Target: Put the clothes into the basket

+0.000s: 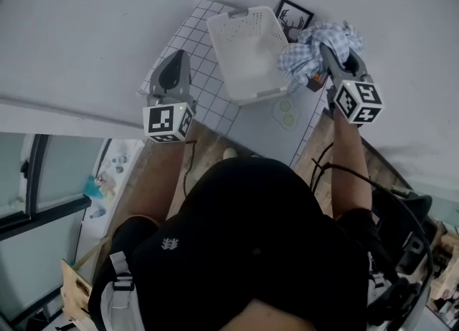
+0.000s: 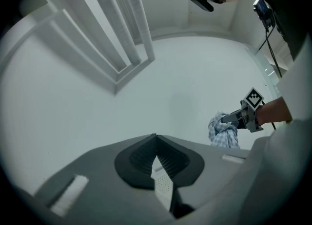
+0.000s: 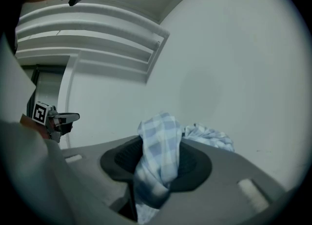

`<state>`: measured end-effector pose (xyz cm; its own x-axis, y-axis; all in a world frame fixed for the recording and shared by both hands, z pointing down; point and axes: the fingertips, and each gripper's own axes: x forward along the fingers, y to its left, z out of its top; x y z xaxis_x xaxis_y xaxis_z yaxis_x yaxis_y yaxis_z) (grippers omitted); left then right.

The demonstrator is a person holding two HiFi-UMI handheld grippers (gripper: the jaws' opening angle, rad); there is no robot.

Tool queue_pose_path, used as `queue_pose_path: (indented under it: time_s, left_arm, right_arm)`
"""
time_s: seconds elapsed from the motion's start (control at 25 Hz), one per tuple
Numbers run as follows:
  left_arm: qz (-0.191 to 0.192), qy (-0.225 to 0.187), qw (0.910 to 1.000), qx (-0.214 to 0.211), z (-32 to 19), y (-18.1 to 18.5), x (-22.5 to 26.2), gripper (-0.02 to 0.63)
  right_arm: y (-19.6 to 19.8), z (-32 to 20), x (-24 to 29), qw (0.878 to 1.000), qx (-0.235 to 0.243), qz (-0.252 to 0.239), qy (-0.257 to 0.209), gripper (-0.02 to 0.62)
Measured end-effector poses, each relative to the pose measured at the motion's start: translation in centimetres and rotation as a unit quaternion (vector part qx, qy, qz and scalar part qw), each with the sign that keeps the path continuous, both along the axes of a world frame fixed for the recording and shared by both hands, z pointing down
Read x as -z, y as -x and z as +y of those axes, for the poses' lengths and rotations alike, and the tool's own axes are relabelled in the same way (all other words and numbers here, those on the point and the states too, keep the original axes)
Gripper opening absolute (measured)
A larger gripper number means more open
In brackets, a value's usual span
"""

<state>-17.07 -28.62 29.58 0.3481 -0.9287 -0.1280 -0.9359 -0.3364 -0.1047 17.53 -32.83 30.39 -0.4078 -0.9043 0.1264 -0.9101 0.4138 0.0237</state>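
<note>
The left gripper (image 1: 174, 63) hovers over the edge of the table (image 1: 192, 32), its jaws closed on nothing. Just beside it the white basket (image 1: 252, 97) looks empty, so nothing is in yet (as far as its bare floor shows). By its far right corner the right gripper (image 1: 324, 50) clamps a bunched blue checked cloth (image 1: 308, 50), raised and not yet over the rim. Carrying it across and letting go remain. Cloth and arm hide the table beyond, so more clothes may lie there.
</note>
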Motion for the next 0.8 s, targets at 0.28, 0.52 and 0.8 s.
queue_pose_path:
  time_s: [0.28,0.52,0.8]
  left_arm:
    - [0.003,-0.015,0.9998,0.014,-1.3,1.8,1.8,0.006]
    - [0.014,0.005,0.9998,0.014,-3.7,2.8,3.2,0.006]
    - [0.022,0.014,0.9996,0.011,-6.1,3.2,5.5,0.006]
  right_arm:
    - [3.5,-2.4,1.2,1.000,0.030,-0.006,-0.009,0.156]
    - [5.6,-4.4,2.1,0.999,0.048,-0.010,-0.017,0.156]
    - [7.4,-5.5,2.9,0.997,0.063,-0.027,-0.026,0.156]
